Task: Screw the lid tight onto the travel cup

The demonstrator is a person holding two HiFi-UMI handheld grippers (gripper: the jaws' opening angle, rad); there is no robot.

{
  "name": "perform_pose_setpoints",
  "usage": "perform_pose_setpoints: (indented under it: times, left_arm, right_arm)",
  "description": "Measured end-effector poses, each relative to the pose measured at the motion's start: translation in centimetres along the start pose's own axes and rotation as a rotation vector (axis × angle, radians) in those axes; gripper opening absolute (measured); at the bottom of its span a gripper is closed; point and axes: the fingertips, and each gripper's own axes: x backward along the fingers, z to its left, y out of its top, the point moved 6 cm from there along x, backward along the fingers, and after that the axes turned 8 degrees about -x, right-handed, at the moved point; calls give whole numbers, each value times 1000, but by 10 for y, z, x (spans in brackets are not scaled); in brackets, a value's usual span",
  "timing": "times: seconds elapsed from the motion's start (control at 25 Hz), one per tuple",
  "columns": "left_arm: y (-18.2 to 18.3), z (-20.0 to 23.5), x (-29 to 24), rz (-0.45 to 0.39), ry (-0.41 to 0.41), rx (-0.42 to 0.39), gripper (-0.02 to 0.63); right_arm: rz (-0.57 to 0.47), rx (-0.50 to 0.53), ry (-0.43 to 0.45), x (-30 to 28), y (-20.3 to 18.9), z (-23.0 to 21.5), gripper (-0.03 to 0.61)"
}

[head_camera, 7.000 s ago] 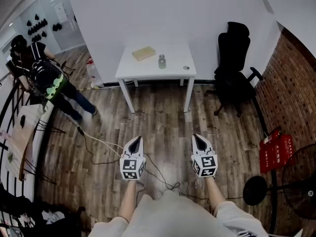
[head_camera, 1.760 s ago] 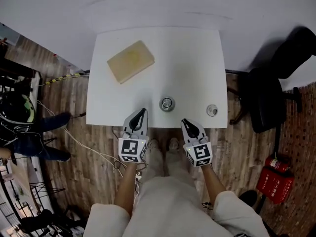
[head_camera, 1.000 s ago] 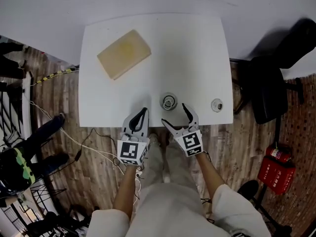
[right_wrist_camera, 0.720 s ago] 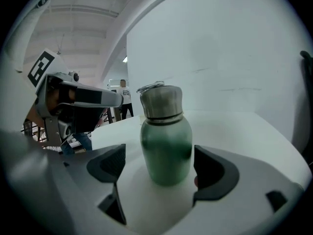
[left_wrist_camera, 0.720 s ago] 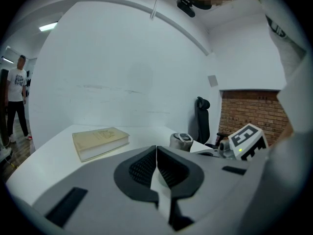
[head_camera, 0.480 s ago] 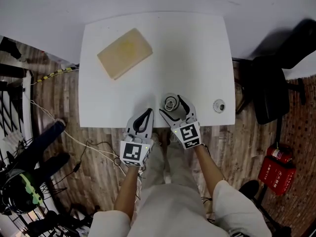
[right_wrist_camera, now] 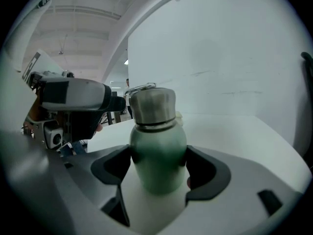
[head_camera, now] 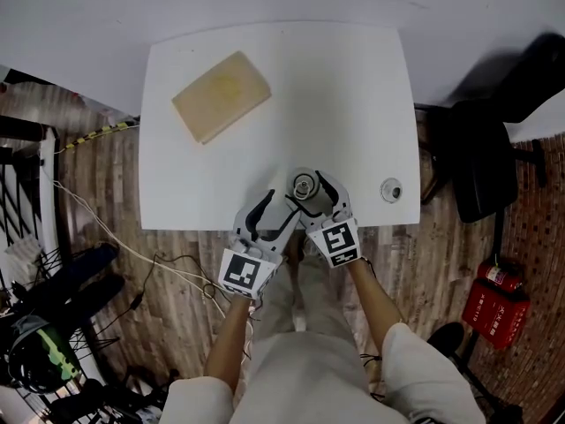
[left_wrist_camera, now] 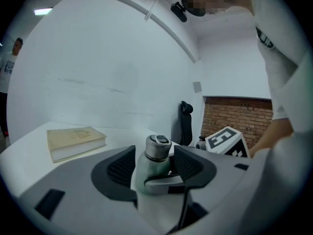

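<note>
Spread the jaws of the left gripper [head_camera: 279,208] just then, pinching nothing, with the travel cup [head_camera: 305,184] upright just ahead by the near edge of the tabletop [head_camera: 353,87]; closed the nearer right gripper [right_wrist_camera: 159,164] onto its green body below the steel top [right_wrist_camera: 152,104].

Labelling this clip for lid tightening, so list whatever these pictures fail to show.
Small round object right of the travel cup: head view, too small to identify.
Lid threads: right gripper view, hidden inside the lid, so tightness is unreadable.
Book cover print: left gripper view, too small and soft to read.
Person at the left edge: left gripper view, cut off by the picture's rim.
</note>
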Motion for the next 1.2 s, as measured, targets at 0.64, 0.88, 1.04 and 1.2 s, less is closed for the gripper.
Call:
perform_pose_setpoints:
  times: [0.64, 0.88, 1.04, 1.2]
  left_arm:
    - [11, -6, -48, -16, -30, -35, 285]
    - [11, -12, -55, -2, 1, -61, 282]
    - [10, -10, -57, -5, -4, -80, 256]
    - [8, -6, -59, -23, -40, -86, 256]
  right_arm:
    - [-12, 18, 9, 1, 0, 0, 348]
    - [-23, 19, 13, 6, -1, 1, 348]
    - [-24, 19, 14, 4, 0, 1, 347]
    - [-23, 24, 17, 0, -1, 0, 347]
